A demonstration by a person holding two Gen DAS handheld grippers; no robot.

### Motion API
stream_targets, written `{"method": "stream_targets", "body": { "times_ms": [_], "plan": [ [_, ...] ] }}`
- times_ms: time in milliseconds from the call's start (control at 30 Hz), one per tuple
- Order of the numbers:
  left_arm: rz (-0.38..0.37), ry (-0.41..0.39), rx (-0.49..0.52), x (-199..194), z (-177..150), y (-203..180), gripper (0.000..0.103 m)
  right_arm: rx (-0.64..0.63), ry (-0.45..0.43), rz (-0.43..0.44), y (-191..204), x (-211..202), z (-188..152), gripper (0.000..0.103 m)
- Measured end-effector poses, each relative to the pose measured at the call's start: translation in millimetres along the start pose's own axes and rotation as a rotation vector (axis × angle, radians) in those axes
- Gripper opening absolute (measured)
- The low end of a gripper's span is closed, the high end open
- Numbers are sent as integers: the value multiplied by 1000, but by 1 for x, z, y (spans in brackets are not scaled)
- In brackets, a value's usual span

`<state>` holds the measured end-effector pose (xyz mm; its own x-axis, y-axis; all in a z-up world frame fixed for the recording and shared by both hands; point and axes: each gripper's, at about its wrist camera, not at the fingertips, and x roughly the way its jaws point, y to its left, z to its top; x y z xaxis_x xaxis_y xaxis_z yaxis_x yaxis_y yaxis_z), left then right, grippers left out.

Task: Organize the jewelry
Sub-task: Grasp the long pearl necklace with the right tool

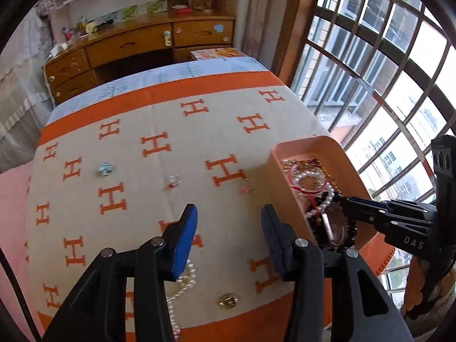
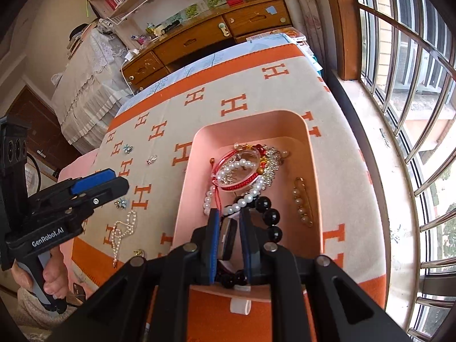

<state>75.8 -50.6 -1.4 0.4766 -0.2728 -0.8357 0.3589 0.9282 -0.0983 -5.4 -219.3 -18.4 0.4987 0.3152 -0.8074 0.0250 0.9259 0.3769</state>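
**A:** Right gripper (image 2: pixel 229 236) is down inside the peach plastic tray (image 2: pixel 312 154), narrowed onto a rose-gold watch with a black bead band (image 2: pixel 228 233), lowering it among the sorted pieces, I'd say.

**B:** And the left gripper (image 1: pixel 229 239)?

**A:** Gaping, holding nothing, hovering above the orange-and-cream H-patterned blanket (image 1: pixel 159 119). White pearl necklace (image 1: pixel 182 285) at seven o'clock, gold brooch (image 1: pixel 227 301) at six; further out, three small rings around twelve.
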Motion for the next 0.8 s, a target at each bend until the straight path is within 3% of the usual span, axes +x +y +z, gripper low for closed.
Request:
{"method": "stream_targets", "body": {
  "times_ms": [167,333,467,600,800],
  "plan": [
    [124,-54,-83,-31,-21,58,55,-71,11,12,33,3,-2,14],
    [230,-51,-120,-47,-53,98,55,-159,53,40,75,18,-8,14],
    [245,-13,-150,-49,-82,119,56,-231,116,64,111,41,-15,15],
    [243,11,-175,-49,-107,133,56,-273,190,61,140,71,-23,29],
    [205,32,-203,-46,-125,150,56,-238,268,31,154,104,-30,30]
  ]
}}
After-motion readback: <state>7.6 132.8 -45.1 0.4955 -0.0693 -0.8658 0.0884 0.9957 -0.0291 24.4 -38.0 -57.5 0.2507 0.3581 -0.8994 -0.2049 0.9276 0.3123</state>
